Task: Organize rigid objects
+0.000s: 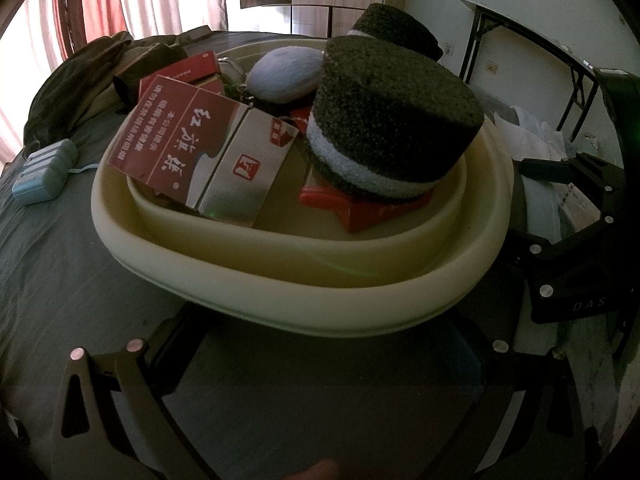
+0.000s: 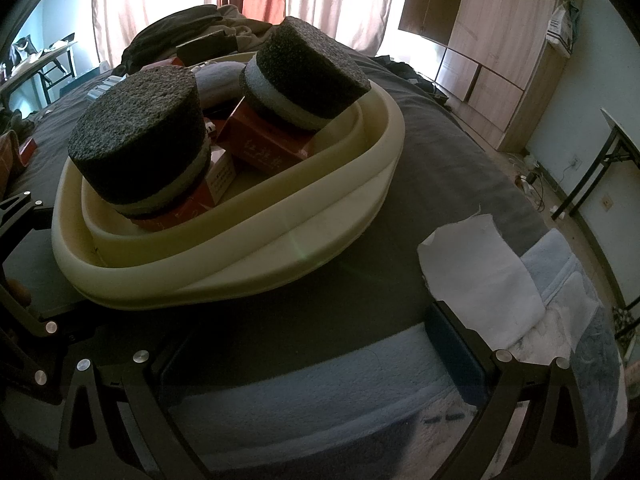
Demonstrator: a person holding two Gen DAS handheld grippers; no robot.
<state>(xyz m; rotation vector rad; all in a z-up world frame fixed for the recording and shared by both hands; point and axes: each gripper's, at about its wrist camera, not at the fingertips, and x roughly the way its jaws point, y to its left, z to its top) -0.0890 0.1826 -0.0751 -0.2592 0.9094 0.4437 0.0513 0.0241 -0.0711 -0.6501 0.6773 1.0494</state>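
Left gripper (image 1: 320, 360) stood open and empty, jaws spread just before the cream basin (image 1: 304, 304) on the bed; right gripper (image 2: 320, 360) likewise open, holding nothing. Basin was already crowded with red cartons (image 1: 192, 140) and two dark foam cylinders (image 1: 392, 120), so the next item probably wanted a low, slow placement. Fingertips were cut off by the frame edge; the basin floor was hidden.

My left gripper (image 1: 320, 384): black metal linkage arms, triangular cutouts, round silver screws, blue pad on one finger. My right gripper (image 2: 320, 376): same black frame, silver screws, blue pad; faint "DAS" lettering shows on its body in the left view.
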